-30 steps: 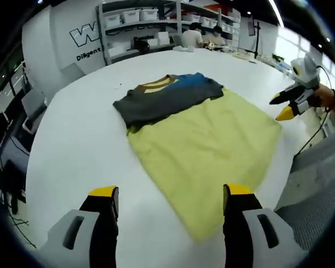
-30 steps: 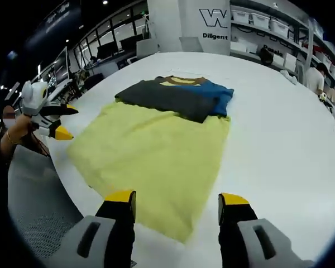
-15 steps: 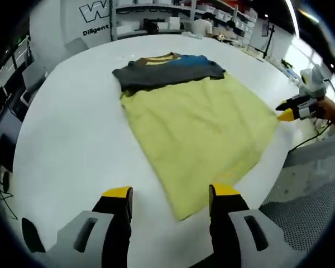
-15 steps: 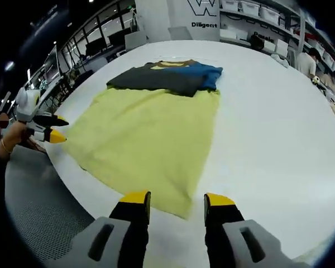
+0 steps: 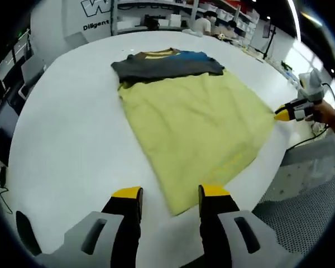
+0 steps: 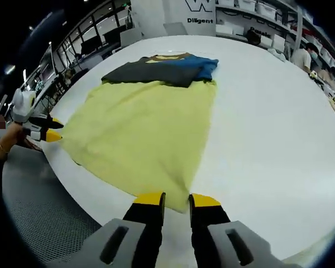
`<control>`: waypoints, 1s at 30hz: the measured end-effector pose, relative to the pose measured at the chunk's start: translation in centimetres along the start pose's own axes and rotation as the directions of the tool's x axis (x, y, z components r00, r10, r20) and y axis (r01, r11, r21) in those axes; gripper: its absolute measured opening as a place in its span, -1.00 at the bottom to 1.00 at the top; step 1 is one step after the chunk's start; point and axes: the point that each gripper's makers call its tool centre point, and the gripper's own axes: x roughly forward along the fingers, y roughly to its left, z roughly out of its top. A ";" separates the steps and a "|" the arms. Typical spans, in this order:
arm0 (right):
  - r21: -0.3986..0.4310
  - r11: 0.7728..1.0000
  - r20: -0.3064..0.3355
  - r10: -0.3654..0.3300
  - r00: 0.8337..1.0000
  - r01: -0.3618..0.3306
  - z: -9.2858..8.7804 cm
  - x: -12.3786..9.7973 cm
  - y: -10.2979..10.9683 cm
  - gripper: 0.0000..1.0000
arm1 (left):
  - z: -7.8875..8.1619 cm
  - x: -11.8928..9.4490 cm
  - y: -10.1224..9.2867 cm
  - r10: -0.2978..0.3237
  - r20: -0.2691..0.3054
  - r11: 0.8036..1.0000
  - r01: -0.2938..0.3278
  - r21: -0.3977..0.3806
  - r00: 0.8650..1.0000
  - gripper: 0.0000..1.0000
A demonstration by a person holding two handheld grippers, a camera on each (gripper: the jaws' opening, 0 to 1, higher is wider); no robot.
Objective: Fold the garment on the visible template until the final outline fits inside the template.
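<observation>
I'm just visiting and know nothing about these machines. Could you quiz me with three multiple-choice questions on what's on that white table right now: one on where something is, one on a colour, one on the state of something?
1. Where does the dark folded garment lie?
A. At the far end of the yellow cloth
B. Under the near corner of the cloth
C. Off the white table

2. What colour are the tips of the fingers?
A. Red
B. Yellow
C. Green

3. How do the right gripper's fingers stand?
A. Spread wide, well clear of the cloth
B. Close together at the cloth's near corner
C. Clamped on the dark garment

Answers:
1 A, both views show it across the cloth's far edge.
2 B, each fingertip carries a yellow cap.
3 B, only a narrow gap remains, right at the corner.
</observation>
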 end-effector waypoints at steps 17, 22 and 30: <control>-0.017 0.998 0.000 -0.060 0.998 0.060 0.4 -0.8 -0.8 -1.00 | -0.3 0.3 0.2 0.065 -0.098 0.993 -0.054 0.104 0.993 -0.97; -0.009 0.995 -0.040 -0.097 0.994 0.097 0.0 -1.0 -1.5 -1.00 | -0.6 0.1 0.4 0.072 -0.117 0.992 -0.059 0.110 0.990 -0.98; -0.033 0.996 -0.064 -0.088 0.994 0.086 -0.4 -1.2 -1.1 -1.00 | -1.0 -0.2 0.2 0.058 -0.132 0.992 -0.042 0.118 0.990 -0.98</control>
